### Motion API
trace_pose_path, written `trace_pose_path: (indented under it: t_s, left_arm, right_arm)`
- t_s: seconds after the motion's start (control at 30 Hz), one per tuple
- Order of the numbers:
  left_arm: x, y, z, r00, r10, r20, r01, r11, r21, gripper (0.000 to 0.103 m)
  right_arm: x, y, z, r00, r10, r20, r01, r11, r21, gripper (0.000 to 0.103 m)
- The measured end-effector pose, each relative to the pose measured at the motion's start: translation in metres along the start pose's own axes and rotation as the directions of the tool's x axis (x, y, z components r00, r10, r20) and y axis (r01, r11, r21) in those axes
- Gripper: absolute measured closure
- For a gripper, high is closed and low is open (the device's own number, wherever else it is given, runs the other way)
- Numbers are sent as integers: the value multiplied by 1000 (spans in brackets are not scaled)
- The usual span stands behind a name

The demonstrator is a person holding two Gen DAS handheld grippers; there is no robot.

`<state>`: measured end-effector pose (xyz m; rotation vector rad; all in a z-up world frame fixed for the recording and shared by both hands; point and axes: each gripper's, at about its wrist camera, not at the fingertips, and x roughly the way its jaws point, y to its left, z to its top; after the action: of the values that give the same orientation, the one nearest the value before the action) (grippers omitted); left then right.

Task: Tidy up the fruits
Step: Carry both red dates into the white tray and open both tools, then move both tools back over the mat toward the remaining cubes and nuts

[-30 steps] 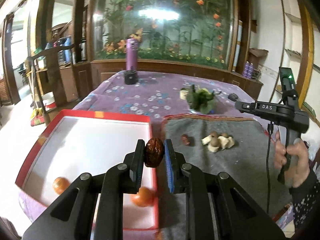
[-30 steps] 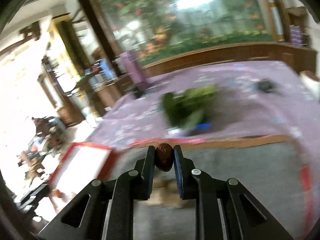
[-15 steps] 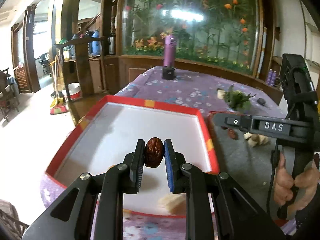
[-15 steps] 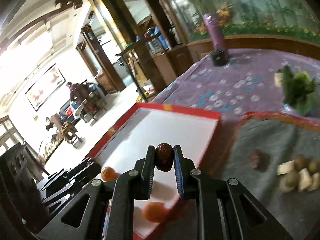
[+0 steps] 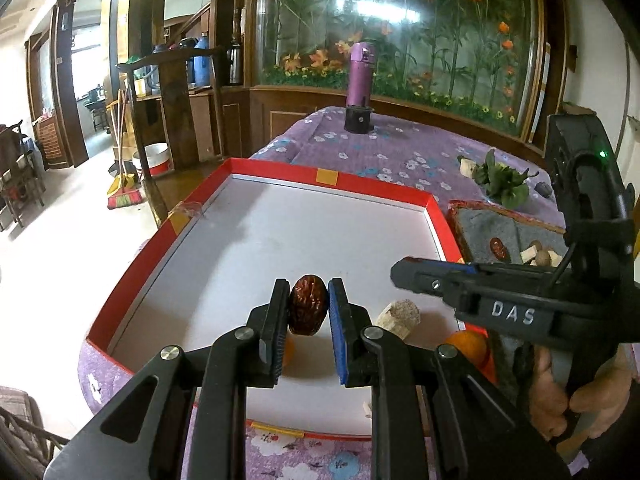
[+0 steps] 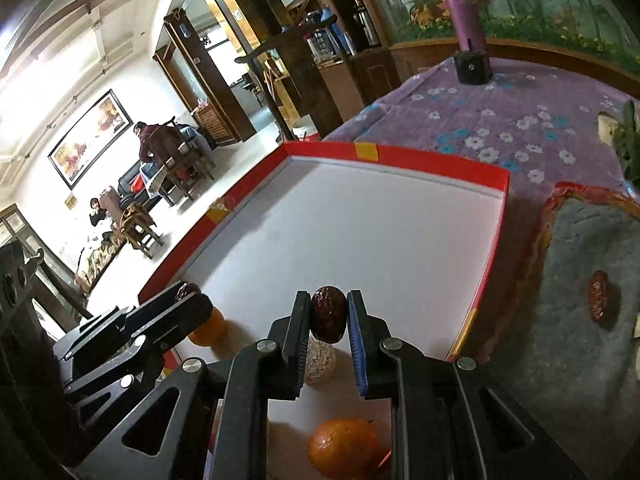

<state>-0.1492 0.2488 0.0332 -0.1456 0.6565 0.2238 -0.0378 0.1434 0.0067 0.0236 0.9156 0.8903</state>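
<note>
A red-rimmed tray (image 5: 436, 216) with a white floor sits on the purple flowered tablecloth (image 5: 384, 152). Along its near edge lie two oranges, one at the near left (image 6: 206, 330) and one at the near right (image 6: 342, 448), with a pale cork-like chunk (image 5: 400, 316) between them. Right of the tray, on a grey mat (image 6: 576, 280), a loose red date (image 6: 599, 300) lies on its own, well apart from the tray; pale pieces sit just right of it. The left gripper (image 5: 308, 308) hovers over the tray's near part, its jaws pinching a wrinkled dark date (image 5: 308, 310) upright between the pads. The right gripper (image 6: 329, 314) hangs beside it, to the right, also over the near part of the tray, clamped on a second dark date (image 6: 329, 314). At the table's far end stands a purple bottle (image 5: 360, 80), and a leafy green bunch (image 5: 502, 178) lies beyond the mat.
</note>
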Motion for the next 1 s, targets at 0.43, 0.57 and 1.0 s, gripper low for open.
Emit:
trace_pose_path:
  t_s: [0.43, 0.57, 1.0]
  left_arm:
    - [-5, -3, 1, 997, 73, -15, -73, 997, -13, 41]
    - [-23, -13, 8, 997, 68, 41, -68, 998, 6, 36]
    - [-36, -113, 4, 993, -115, 27, 106, 970, 218, 30]
  right_arm:
    - [-21, -10, 3, 997, 62, 44, -64, 997, 39, 73]
    - [-46, -22, 5, 994, 64, 88, -69, 996, 60, 72]
    - [-176, -195, -24, 967, -161, 198, 76, 922, 379, 62]
